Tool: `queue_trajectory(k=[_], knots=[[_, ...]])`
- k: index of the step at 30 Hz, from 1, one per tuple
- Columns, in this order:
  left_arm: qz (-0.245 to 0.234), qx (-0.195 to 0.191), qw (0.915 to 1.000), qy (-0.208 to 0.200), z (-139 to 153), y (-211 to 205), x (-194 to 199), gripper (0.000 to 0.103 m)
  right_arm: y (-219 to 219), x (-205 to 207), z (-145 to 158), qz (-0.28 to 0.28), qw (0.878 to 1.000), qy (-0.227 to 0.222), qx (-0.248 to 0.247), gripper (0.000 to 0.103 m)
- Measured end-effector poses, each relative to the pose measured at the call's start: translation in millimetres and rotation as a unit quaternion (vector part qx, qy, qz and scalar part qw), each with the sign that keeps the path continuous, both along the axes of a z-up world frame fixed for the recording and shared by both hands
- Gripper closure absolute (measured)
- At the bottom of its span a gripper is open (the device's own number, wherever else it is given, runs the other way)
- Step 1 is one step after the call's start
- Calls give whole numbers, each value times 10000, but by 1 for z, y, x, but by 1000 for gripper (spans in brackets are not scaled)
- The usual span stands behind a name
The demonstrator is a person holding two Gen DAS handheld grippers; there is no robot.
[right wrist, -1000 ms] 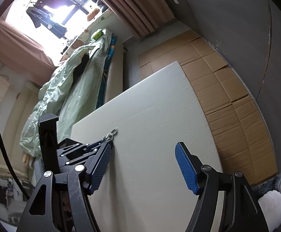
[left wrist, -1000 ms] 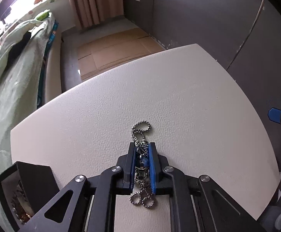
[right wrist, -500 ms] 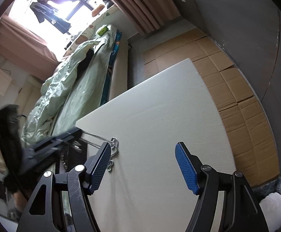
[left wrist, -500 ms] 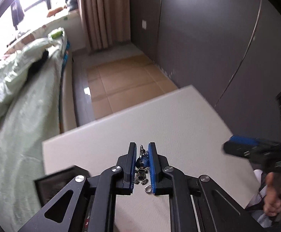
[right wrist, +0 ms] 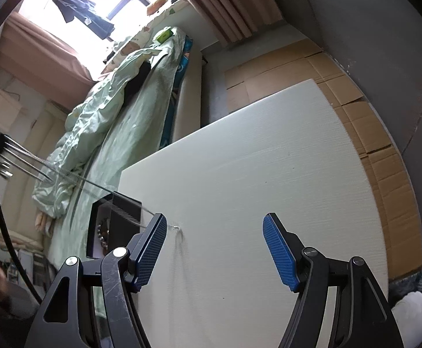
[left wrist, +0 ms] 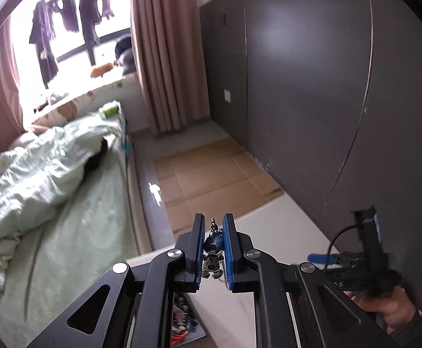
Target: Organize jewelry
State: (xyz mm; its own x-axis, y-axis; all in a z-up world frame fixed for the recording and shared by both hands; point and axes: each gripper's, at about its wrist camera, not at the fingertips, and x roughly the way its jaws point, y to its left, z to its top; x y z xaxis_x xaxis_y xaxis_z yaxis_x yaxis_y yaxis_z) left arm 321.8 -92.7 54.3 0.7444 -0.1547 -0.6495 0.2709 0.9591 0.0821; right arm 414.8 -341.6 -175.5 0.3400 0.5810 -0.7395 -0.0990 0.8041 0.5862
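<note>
Left tongs (left wrist: pixel 213 249) narrow, pinching one bead-chain necklace (left wrist: pixel 212 256) with a small blue-and-silver pendant between the pads, held up above the white tabletop (left wrist: pixel 234 316). In the right wrist view the chain (right wrist: pixel 95 187) shows as a blurred streak slanting down to the tabletop (right wrist: pixel 269 174) by the right tongs (right wrist: pixel 214 249), which stand wide with nothing between the pads. One black jewelry box (right wrist: pixel 109 226) sits at the tabletop's left edge beside the bed (right wrist: pixel 115 110). The rest of the tabletop is bare up to its far edge, cardboard on the floor (right wrist: pixel 370 133) beyond.
</note>
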Motion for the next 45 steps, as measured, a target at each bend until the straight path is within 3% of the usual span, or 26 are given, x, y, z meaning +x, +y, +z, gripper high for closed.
queue_trajectory(k=[8, 15, 23, 32, 33, 36, 37, 41, 45], knots=[[225, 196, 9989, -355, 39, 27, -1, 90, 11, -1, 0, 104, 9999, 24, -32, 34], [447, 237, 9980, -372, 42, 52, -4, 90, 16, -2, -1, 163, 9998, 22, -108, 34], [653, 172, 9975, -209, 19, 74, -9, 90, 24, -6, 5, 248, 9995, -92, -181, 34], [758, -80, 9962, 424, -47, 83, -1, 89, 38, -17, 20, 491, 9979, -382, -176, 34], [778, -140, 9954, 544, -56, 84, -1, 82, 38, -20, 21, 508, 9977, -409, -197, 34], [878, -375, 9932, 665, -74, 89, -5, 27, 40, -26, 25, 520, 9972, -451, -285, 24], [920, -402, 9932, 593, -76, 89, -10, 19, 40, -29, 27, 498, 9972, -474, -308, 19], [988, -564, 9914, 648, -87, 89, -25, 19, 34, -36, 40, 302, 9970, -647, -306, 4], [1008, -604, 9911, 622, -90, 87, -45, 19, 26, -52, 53, 82, 9964, -809, -230, 0]])
